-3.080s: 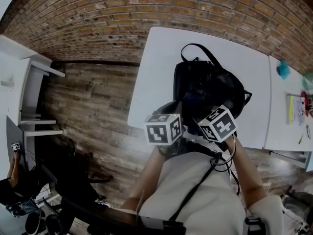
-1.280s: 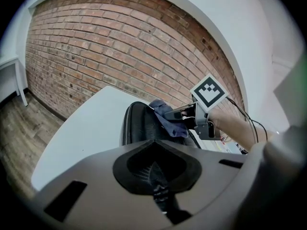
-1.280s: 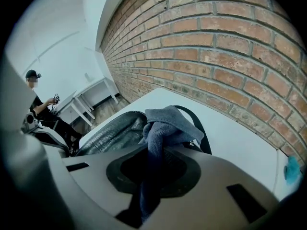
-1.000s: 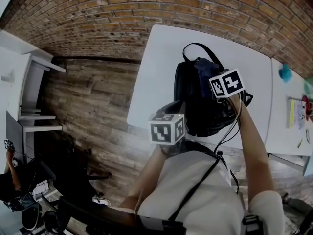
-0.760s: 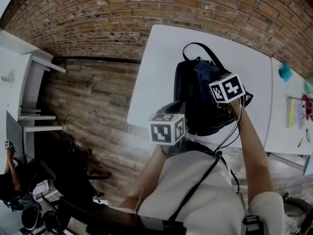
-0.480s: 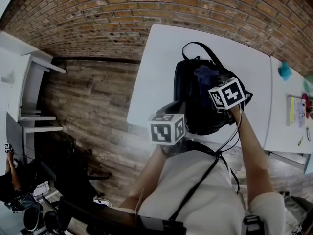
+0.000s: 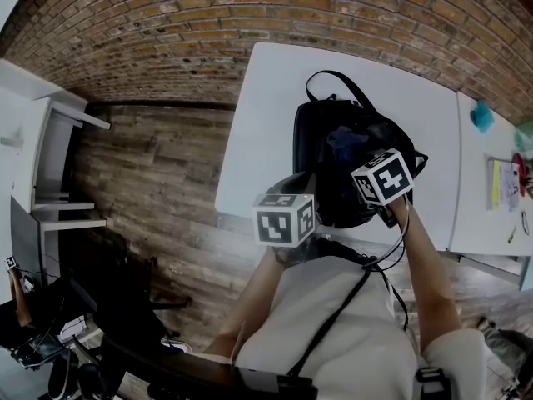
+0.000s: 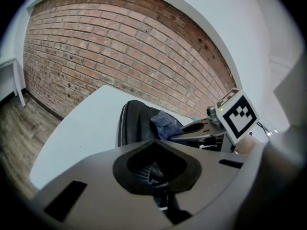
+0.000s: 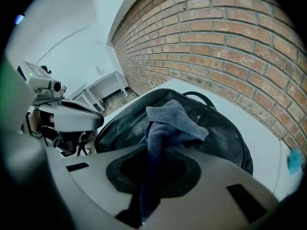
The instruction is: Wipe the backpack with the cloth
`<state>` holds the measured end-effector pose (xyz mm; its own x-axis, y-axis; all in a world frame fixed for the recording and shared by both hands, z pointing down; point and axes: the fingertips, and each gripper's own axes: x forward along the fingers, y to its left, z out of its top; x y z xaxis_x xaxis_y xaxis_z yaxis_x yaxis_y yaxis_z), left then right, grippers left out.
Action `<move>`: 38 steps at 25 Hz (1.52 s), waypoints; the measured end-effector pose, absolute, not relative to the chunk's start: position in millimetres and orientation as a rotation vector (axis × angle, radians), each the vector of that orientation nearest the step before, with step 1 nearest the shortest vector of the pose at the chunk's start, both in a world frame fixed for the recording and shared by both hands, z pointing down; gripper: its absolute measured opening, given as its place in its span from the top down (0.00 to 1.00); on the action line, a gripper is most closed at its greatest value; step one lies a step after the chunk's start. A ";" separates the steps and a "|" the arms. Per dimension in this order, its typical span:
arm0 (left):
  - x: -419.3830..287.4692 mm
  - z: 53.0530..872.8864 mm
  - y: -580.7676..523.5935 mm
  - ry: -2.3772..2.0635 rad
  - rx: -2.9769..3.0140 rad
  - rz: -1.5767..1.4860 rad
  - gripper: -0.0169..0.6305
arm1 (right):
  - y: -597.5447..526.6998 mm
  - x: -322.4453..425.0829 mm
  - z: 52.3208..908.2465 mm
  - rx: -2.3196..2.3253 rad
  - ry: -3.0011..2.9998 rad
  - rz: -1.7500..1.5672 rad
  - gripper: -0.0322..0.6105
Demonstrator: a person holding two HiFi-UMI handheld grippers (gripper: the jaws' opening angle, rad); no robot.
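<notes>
A black backpack (image 7: pixel 333 173) lies flat on the white table (image 7: pixel 266 98), its carry loop toward the brick wall. My right gripper (image 7: pixel 364 158) is shut on a blue-grey cloth (image 7: pixel 342 140), which drapes onto the backpack's top face; the cloth (image 9: pixel 168 121) runs down between the jaws of the right gripper (image 9: pixel 152 172). My left gripper (image 7: pixel 291 200) sits at the backpack's near left edge. In the left gripper view a dark strip of the backpack (image 8: pixel 136 126) lies between the closed jaws of the left gripper (image 8: pixel 154 175), and the cloth (image 8: pixel 165 123) shows beyond.
A second white table (image 7: pixel 487 232) adjoins on the right, with a teal object (image 7: pixel 482 117) and a yellow sheet (image 7: pixel 497 186) on it. White shelving (image 7: pixel 50 157) stands at the left over the wooden floor. A brick wall (image 7: pixel 250 23) runs behind the tables.
Over the last second my right gripper has dragged the cloth across the backpack from its far end toward me. The left gripper has stayed put.
</notes>
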<state>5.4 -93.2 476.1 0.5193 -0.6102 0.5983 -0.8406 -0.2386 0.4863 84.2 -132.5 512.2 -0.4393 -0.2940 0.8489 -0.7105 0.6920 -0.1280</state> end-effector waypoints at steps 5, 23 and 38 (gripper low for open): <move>7.8 476.5 -91.4 -1.178 1.959 0.365 0.97 | -117.1 83.7 512.2 0.756 -2.030 0.606 0.88; 12.6 477.3 -92.1 -1.160 1.963 0.364 0.97 | -80.7 83.8 510.2 0.725 -2.045 0.658 0.88; 21.5 480.4 -93.2 -1.134 1.965 0.377 0.97 | -46.9 85.9 510.0 0.636 -2.034 0.705 0.88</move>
<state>21.5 -93.2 480.4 0.5502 -0.5793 0.6013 -0.8241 -0.2609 0.5027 85.9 -46.9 510.0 -0.4934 -0.1711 0.8528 -0.6622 0.7096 -0.2407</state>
